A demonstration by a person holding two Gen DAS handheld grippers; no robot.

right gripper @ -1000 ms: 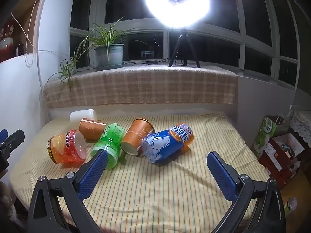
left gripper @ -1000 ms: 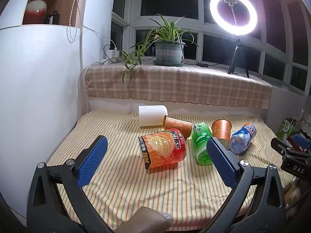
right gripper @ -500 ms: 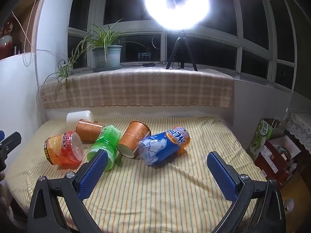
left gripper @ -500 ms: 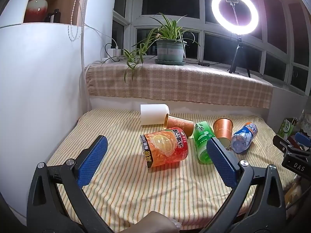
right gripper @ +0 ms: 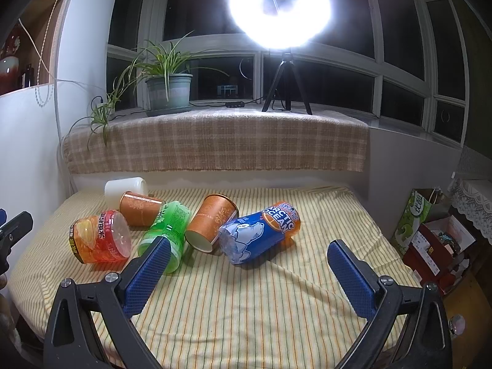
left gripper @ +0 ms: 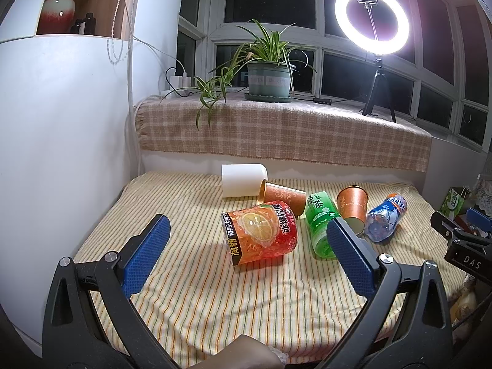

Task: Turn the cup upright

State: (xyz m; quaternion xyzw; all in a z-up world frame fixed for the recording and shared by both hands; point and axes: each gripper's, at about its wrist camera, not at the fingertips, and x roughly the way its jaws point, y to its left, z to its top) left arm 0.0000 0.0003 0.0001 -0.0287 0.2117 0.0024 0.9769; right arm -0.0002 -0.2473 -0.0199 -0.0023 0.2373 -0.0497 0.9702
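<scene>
Several cups lie on their sides on the striped tablecloth [left gripper: 190,215]. From left: a white cup [left gripper: 243,180], a brown paper cup [left gripper: 284,195], a red-orange cup [left gripper: 261,236], a green cup [left gripper: 321,220], a second brown paper cup [left gripper: 352,204] and a blue cup [left gripper: 386,223]. My left gripper [left gripper: 246,255] is open and empty, just short of the red-orange cup. My right gripper [right gripper: 249,272] is open and empty, just short of the blue cup [right gripper: 261,235] and second brown cup [right gripper: 212,221]. The red-orange cup [right gripper: 100,241], green cup [right gripper: 167,230] and white cup [right gripper: 124,187] lie to its left.
A white cabinet [left gripper: 61,153] borders the table's left side. A plaid-covered sill [left gripper: 276,132] behind holds a potted plant [left gripper: 269,77] and a ring light [left gripper: 372,24] on a tripod. Boxes and bags [right gripper: 430,233] stand off the right edge.
Both grippers have eased a little nearer the cups, which now sit slightly lower and larger in each view. The cups have not moved. Both stay open.
</scene>
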